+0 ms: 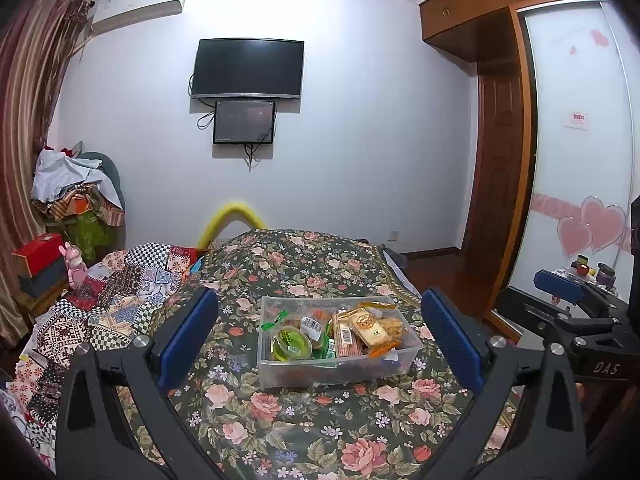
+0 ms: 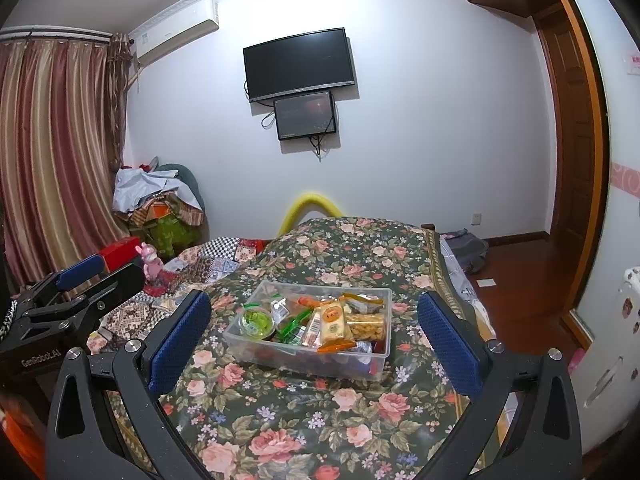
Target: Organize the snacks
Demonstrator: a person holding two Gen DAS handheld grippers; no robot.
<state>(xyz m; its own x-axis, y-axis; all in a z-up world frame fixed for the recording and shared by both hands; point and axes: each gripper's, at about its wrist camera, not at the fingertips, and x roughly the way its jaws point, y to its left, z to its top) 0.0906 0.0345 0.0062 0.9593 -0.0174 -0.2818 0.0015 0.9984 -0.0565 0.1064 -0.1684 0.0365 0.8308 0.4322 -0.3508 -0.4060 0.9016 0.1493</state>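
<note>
A clear plastic box (image 1: 280, 376) full of wrapped snacks stands on the floral-covered table (image 1: 280, 432); it also shows in the right wrist view (image 2: 280, 356). In it lie a green jelly cup (image 1: 291, 343), a yellow biscuit pack (image 1: 370, 327) and several other packets. My left gripper (image 1: 320, 340) is open and empty, held back from the box with its blue pads either side. My right gripper (image 2: 314, 340) is open and empty, likewise short of the box. Each gripper shows at the edge of the other's view, the right one (image 1: 568, 300) and the left one (image 2: 84, 276).
A patchwork cloth (image 1: 120, 300) covers the surface left of the table. A pile of clothes (image 1: 76, 196) and red boxes (image 1: 38, 256) stand at the far left by the curtain. A wardrobe (image 1: 580, 140) and wooden floor (image 1: 444, 276) lie to the right.
</note>
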